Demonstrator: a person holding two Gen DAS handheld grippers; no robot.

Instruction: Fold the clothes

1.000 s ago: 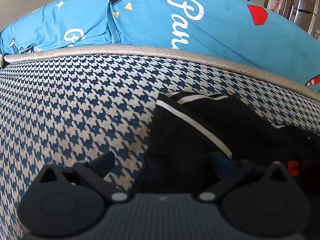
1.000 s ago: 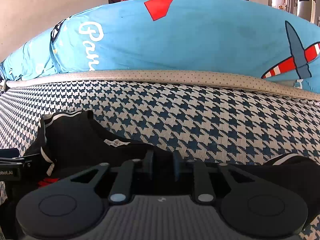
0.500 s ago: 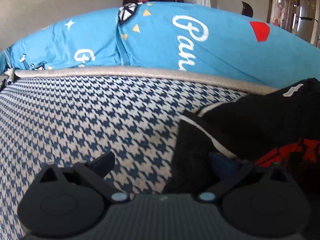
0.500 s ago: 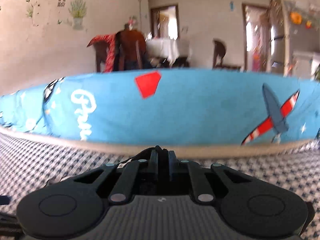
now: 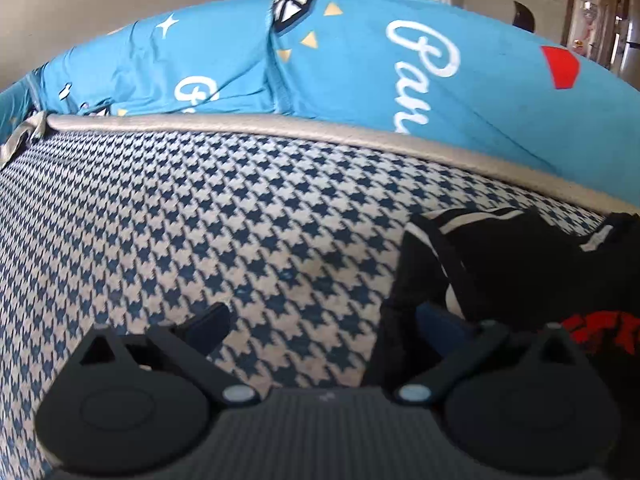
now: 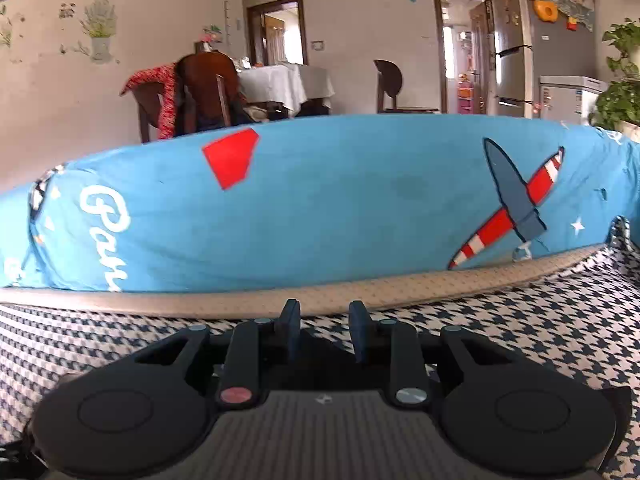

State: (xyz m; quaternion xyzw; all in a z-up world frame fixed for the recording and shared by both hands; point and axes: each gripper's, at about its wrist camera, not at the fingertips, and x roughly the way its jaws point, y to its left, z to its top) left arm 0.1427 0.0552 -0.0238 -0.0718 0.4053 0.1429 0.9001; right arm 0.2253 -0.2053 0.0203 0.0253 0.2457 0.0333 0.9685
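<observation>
We are holding the left gripper (image 5: 320,322) wide open, empty, over blue-and-white houndstooth upholstery (image 5: 200,220); the black white-striped garment (image 5: 500,264) is lying bunched at its right finger, risking a snag. The right gripper (image 6: 324,330) is opening, nothing between.

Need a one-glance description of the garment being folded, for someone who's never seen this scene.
Start at the blue printed bolster; below it spreads the houndstooth cover. The black garment lies crumpled on that cover at the right. It is the only dark item, with white stripe trim and red print.
</observation>
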